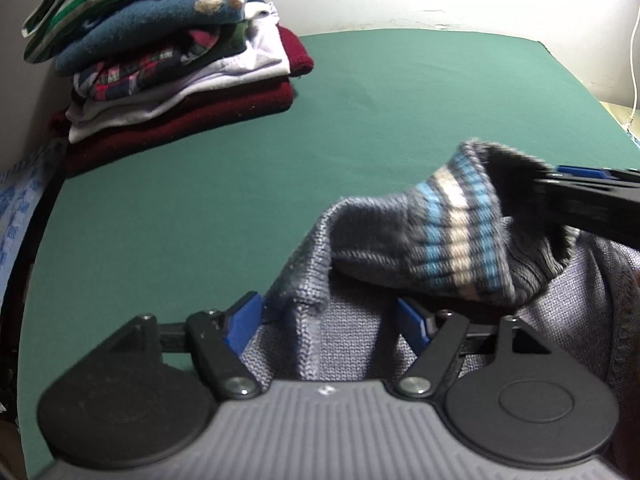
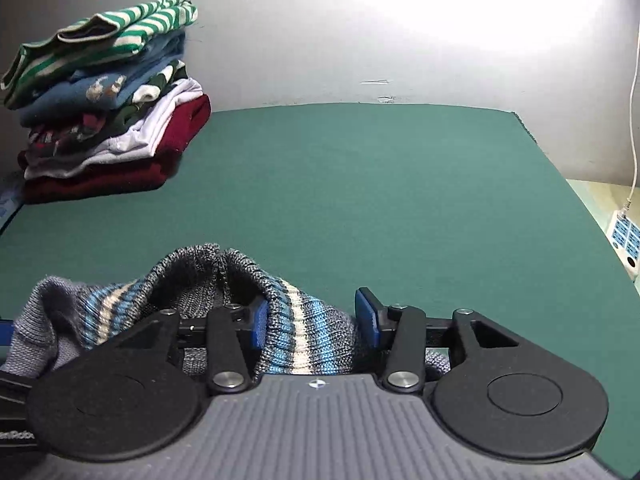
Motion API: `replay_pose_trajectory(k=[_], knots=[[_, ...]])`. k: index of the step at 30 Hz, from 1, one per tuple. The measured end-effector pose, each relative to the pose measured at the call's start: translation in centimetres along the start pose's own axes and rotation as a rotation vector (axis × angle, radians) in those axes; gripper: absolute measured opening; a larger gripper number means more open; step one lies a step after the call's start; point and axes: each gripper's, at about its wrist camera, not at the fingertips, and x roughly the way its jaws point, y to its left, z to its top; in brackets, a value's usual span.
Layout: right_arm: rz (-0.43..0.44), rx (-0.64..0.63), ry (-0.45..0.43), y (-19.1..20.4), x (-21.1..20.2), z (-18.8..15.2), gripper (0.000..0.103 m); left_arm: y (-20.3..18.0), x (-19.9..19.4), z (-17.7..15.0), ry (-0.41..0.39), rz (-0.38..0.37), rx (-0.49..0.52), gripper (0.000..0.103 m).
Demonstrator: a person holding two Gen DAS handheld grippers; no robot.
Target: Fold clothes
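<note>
At the far left, beyond the left tool (image 1: 330, 312), a stack of folded clothes (image 1: 160, 60) sits at the back corner of the green bench (image 1: 360, 120), against the wall; a green-and-white striped top lies on it, with blue, plaid, white and dark red pieces beneath. The left tool's blue pads (image 1: 245, 320) stand apart, and a fold of the grey knit sweater (image 1: 344, 344) lies loosely between them without being pressed. Ahead and to the right of that tool, the sweater's ribbed cuff (image 1: 452, 236), banded in blue and cream, lifts off the bench toward the right tool (image 1: 592, 204), which enters from the right edge. In the right wrist view, the right tool (image 2: 316, 318) has the striped cuff (image 2: 304, 332) between its blue pads (image 2: 258, 322); the left pad touches the knit, the right one looks just clear, so its jaws stand apart. Further right, a white power strip (image 2: 626, 240) lies beside the bench.
</note>
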Motion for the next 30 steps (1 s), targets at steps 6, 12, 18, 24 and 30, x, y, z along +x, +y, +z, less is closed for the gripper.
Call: replay_pose_trajectory(k=[6,12,18,24,30], knots=[[0.012,-0.029,-0.004,0.1,-5.0,-1.8,0.051,0.7,0.3,0.0,0.011,-0.01,-0.025,0.082],[0.046,-0.071,0.027,0.3,-7.8,-4.0,0.047,0.8,0.3,-0.1,0.011,-0.008,-0.024,0.081],[0.103,-0.112,0.085,2.7,-6.8,-5.6,0.035,1.2,0.3,-0.1,0.008,0.001,-0.016,0.081],[0.112,-0.109,0.135,3.9,-2.7,-4.2,0.033,1.8,0.6,-0.1,-0.01,0.033,0.012,0.086],[0.064,-0.026,0.053,3.4,0.4,-0.7,0.033,3.4,1.4,0.5,-0.025,0.068,-0.002,0.087]])
